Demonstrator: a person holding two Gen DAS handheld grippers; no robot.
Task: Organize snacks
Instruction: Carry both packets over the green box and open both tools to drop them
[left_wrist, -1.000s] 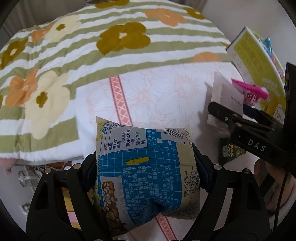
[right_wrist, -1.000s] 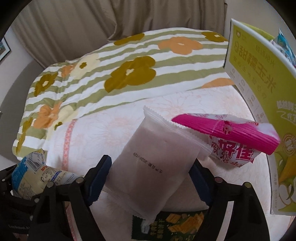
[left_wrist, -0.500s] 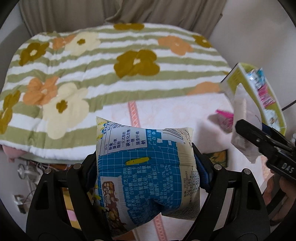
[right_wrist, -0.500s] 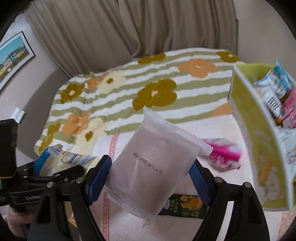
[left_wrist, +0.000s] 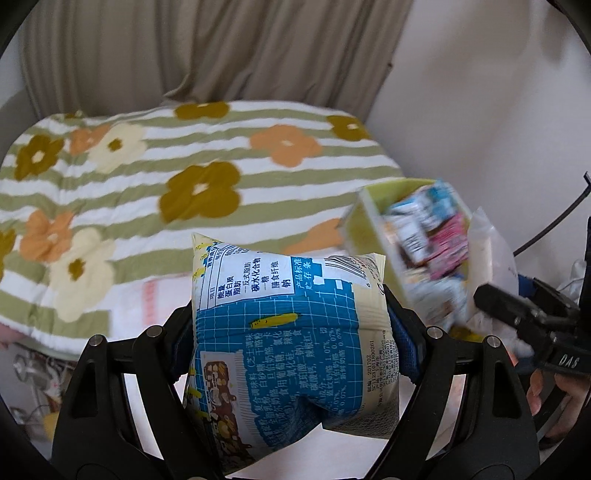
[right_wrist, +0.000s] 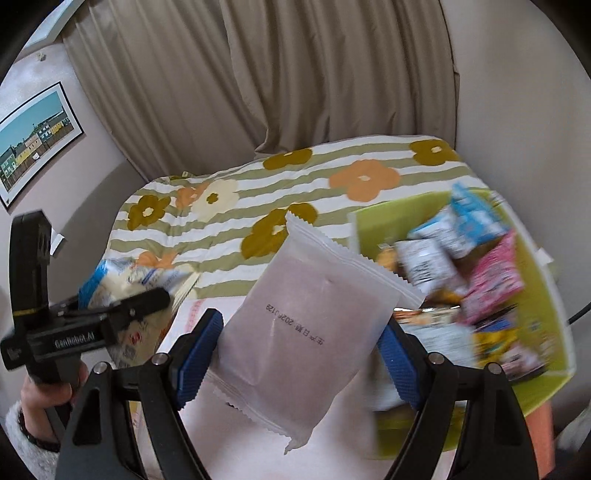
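Two snack packs, blue-printed pack (left_wrist: 291, 354) in left hand-held gripper (left_wrist: 291, 332), frosted pack (right_wrist: 314, 325) pinched in right hand-held gripper (right_wrist: 299, 350).

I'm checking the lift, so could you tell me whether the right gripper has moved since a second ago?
Yes. The right gripper, shut on the frosted packet, has risen: the green box now shows from above, with more curtain visible.

Two grippers (left_wrist: 291, 321) (right_wrist: 301, 343), two held packets (left_wrist: 284, 350) (right_wrist: 314, 314), one box (right_wrist: 532, 295).
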